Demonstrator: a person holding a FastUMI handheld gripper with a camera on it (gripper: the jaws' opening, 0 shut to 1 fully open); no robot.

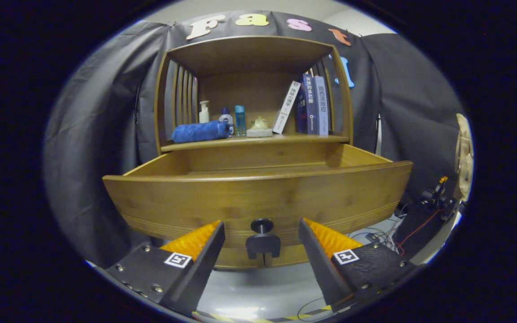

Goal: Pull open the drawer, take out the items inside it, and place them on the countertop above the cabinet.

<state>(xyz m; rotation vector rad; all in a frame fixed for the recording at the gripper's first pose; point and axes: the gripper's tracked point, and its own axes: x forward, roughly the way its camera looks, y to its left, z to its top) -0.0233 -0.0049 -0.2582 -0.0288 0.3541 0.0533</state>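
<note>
– Two fingers of the gripper (262, 224) stand wide apart at the bottom of the frame, holding nothing.
– Where is the drawer (258, 197)?
– In the middle, pulled out. Its knob (262, 225) sits between the fingers, not touching.

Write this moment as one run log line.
drawer: pulled open | knob: between fingers, untouched | hand-held gripper: open | drawer contents: hidden
</note>
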